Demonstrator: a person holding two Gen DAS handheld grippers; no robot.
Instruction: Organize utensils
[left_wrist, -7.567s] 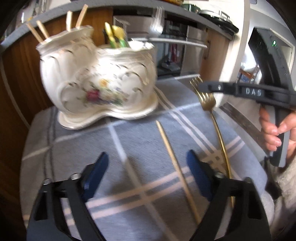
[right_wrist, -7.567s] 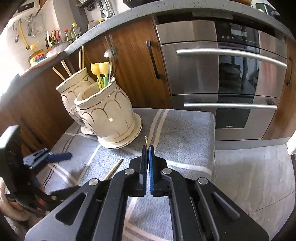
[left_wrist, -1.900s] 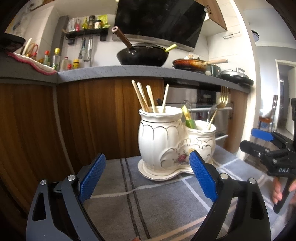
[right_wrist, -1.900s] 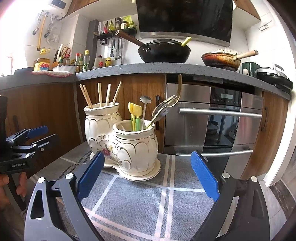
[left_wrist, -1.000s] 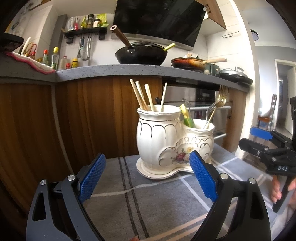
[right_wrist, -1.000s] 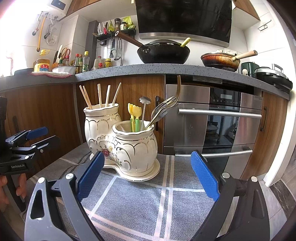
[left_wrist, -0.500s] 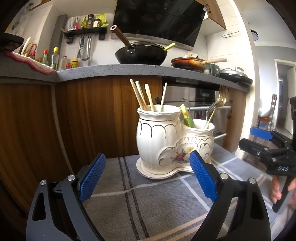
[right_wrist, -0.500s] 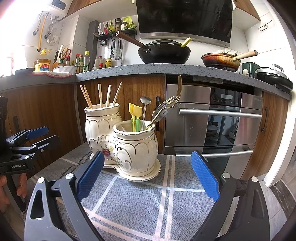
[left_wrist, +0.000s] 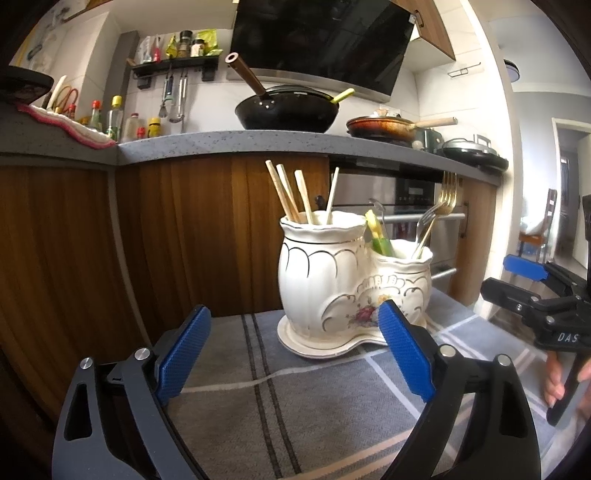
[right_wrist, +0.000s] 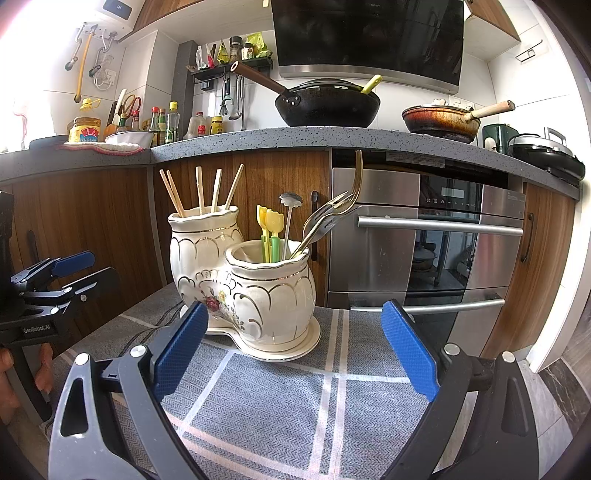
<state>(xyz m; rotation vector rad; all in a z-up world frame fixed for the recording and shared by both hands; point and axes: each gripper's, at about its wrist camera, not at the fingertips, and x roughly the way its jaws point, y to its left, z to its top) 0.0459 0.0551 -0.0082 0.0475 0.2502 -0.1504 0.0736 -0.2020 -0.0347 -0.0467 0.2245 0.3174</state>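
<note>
Both the left gripper and right gripper hover with jaws spread wide, empty. The cream two-pot ceramic utensil holder sits at twelve o'clock on the grey checked cloth, now holding the gold fork and wooden chopsticks that earlier lay on the cloth.

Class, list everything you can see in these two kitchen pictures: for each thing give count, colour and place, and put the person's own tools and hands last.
Ceramic holder: one, cream with gold trim, two joined pots, on the cloth.
Chopsticks: five, pale wood, taller pot.
Forks: gold and silver, exact count unclear, shorter pot.
Small picks: yellow-green, shorter pot.
Cloth: one, grey with white stripes.
Wok: one, black, countertop.
Frying pan: one, brown, countertop.
Oven: one, steel.
Left gripper: black, blue jaws, open.
Right gripper: same, open.
Hand: beside right gripper's handle.
</note>
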